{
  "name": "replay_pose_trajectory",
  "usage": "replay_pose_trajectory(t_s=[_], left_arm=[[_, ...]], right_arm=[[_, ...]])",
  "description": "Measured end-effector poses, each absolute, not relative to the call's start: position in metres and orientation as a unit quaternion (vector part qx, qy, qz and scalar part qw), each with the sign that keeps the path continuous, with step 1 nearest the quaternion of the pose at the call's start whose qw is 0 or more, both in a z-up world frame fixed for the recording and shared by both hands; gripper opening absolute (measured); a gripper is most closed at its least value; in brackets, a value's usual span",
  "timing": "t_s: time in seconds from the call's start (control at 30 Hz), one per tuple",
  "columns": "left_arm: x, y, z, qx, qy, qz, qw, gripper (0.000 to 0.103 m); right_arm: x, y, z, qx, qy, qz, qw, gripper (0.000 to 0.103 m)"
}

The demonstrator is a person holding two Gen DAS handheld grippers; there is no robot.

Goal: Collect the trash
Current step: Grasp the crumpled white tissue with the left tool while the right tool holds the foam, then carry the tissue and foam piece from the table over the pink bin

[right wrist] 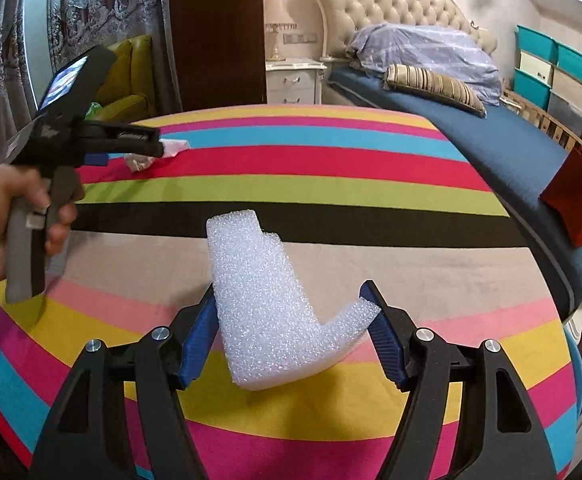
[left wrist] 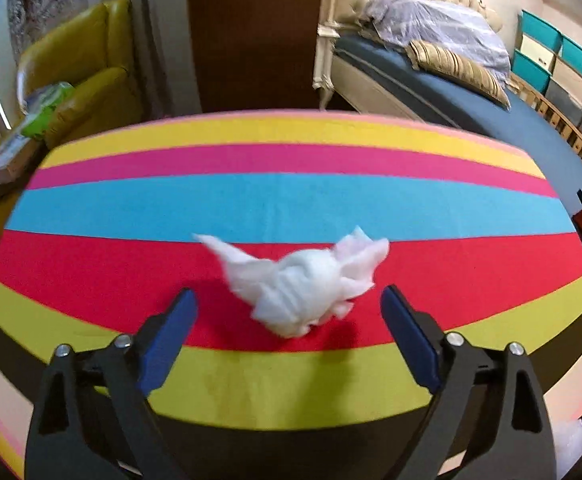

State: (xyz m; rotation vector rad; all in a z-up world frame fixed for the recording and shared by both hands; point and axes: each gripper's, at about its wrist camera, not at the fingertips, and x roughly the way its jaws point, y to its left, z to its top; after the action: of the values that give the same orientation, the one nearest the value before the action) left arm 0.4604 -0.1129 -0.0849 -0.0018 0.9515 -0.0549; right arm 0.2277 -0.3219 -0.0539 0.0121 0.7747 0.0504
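Now mid-collection: one piece of trash is in hand, a second is lined up for pickup.

On the striped surface (left wrist: 291,200), the crumpled white tissue (left wrist: 303,284) lies on the red band, between the fingers of the left gripper (left wrist: 289,300) but apart from both pads; those fingers are spread wide with nothing gripped. The next move, as I judge it, calls for easing the left gripper forward and down so the pads flank the wad, then closing gently, since tissue is soft and light and may slip. The right gripper (right wrist: 291,300) is pinching the white L-shaped foam block (right wrist: 267,312), held clear above the surface, its pads pressing each side. A red bag (right wrist: 579,196) stands on the bed, possibly the drop-off.
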Motion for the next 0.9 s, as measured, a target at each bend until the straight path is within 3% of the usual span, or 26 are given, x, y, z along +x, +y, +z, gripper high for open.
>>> replay_pose_trajectory(t_s=[0.03,0.1,0.9], left_arm=[[0.464,-0.115,-0.091,0.006,0.468,-0.024,0.883,0.067],[0.455,-0.116,-0.089,0.016,0.442,-0.025,0.897,0.025],[0.254,-0.089,-0.085,0.013,0.395,-0.099,0.913,0.025]], right_arm=[[0.227,-0.321,-0.054,0.003,0.377,0.026,0.926,0.066],[0.226,-0.319,-0.052,0.002,0.374,0.026,0.927,0.066],[0.226,-0.322,-0.054,0.005,0.382,0.014,0.924,0.066]])
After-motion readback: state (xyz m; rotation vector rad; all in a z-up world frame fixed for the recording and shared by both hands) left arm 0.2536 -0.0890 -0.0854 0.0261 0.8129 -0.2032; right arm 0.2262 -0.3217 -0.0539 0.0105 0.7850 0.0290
